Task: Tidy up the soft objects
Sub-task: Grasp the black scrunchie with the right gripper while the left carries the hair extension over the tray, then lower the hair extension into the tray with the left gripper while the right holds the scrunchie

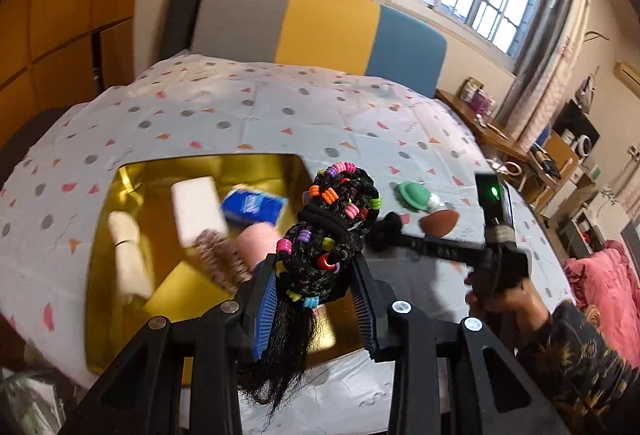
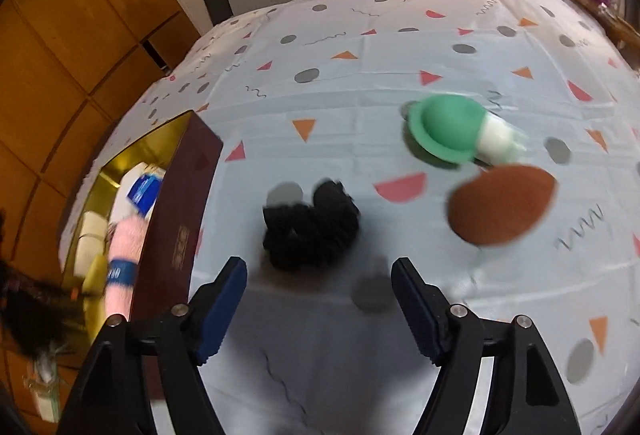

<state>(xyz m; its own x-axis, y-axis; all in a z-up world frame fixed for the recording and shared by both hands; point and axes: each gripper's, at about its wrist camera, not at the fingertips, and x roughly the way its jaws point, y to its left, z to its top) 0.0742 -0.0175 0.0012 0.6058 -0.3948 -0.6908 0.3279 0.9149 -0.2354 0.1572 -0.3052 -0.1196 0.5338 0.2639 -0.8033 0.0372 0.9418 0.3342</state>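
Observation:
My left gripper (image 1: 316, 267) is shut on a black braided hairpiece with coloured beads (image 1: 336, 219), held above the near right edge of the gold-lined box (image 1: 128, 171). Loose black hair hangs below the jaws. My right gripper (image 2: 318, 283) stands open over the patterned cloth, nothing between its fingers. Just ahead of it lies a black fuzzy scrunchie (image 2: 310, 225). Farther right lie a brown egg-shaped sponge (image 2: 500, 209) and a green and white puff (image 2: 452, 133). In the left wrist view the right gripper (image 1: 384, 231) reaches toward the scrunchie, held by a hand in a patterned sleeve.
Inside the box lie a white sponge (image 1: 198, 209), a blue tissue pack (image 1: 254, 205), a cream roll (image 1: 128, 255), pink yarn (image 1: 256, 243) and a yellow sponge (image 1: 188, 291). The box's maroon outer wall (image 2: 180, 211) stands left of the right gripper. A striped headboard (image 1: 320, 27) is beyond.

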